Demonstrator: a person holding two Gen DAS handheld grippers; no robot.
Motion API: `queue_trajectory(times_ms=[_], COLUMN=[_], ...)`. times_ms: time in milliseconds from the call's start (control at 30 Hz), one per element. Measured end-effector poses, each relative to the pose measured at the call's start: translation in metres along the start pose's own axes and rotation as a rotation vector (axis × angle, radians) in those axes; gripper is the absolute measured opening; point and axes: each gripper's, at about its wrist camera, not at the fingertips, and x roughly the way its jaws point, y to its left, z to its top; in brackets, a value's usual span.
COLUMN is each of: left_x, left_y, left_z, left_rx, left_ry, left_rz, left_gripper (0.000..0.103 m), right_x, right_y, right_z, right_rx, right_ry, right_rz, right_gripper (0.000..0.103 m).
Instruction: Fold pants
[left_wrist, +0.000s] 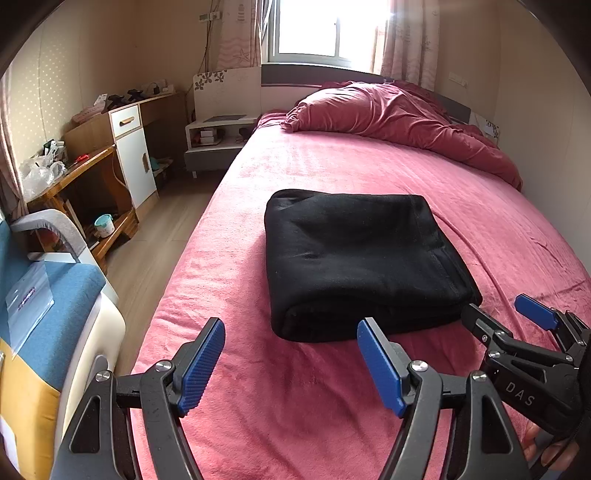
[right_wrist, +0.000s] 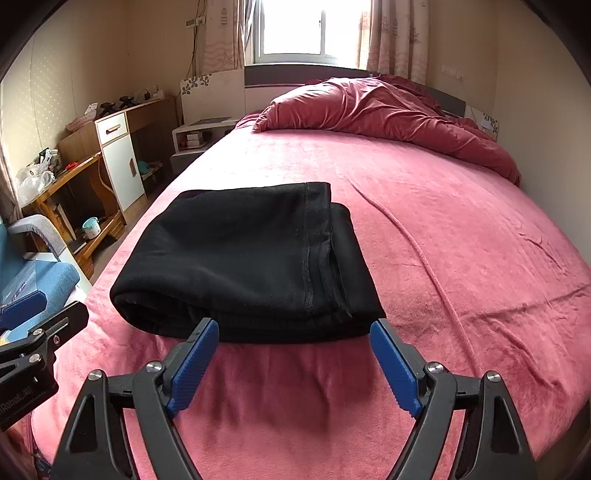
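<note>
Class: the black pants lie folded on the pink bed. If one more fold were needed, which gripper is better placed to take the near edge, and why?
Probably the right gripper: open, its fingertips sit at the pants near edge. The left gripper, also open, hangs short of it.

You're in a home bedroom: bed with pink sheet, bunched red duvet at the head, white nightstand, curtained window, wooden desk and white cabinet along the left wall.
</note>
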Motion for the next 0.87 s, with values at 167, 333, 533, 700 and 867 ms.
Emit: queue_trajectory(times_ms=[167, 333, 533, 700, 867], left_x=[-0.002, -0.003, -0.001, 0.002, 0.008], left_y=[0.000, 0.001, 0.001, 0.001, 0.002], left_z=[-0.001, -0.001, -0.001, -0.003, -0.005], left_rx=[-0.006, -0.012, -0.015, -0.015, -0.027], left_ry=[-0.003, -0.003, 0.008, 0.018, 0.032], left_rz=[0.003, 0.007, 0.003, -0.010, -0.023], left_gripper=[0.076, 0.076, 0.076, 0.076, 0.076], right_x=[-0.001, -0.001, 0.000, 0.004, 0.011], right_y=[0.002, 0.003, 0.003, 0.002, -0.003], right_z=[0.000, 0.000, -0.001, -0.003, -0.007], right_rx=[-0.003, -0.004, -0.007, -0.011, 0.003], right_ry=[-0.003, -0.001, 0.002, 0.013, 0.038], right_rz=[0.000, 0.001, 0.000, 0.000, 0.000], right_gripper=[0.085, 0.085, 0.085, 0.086, 0.086])
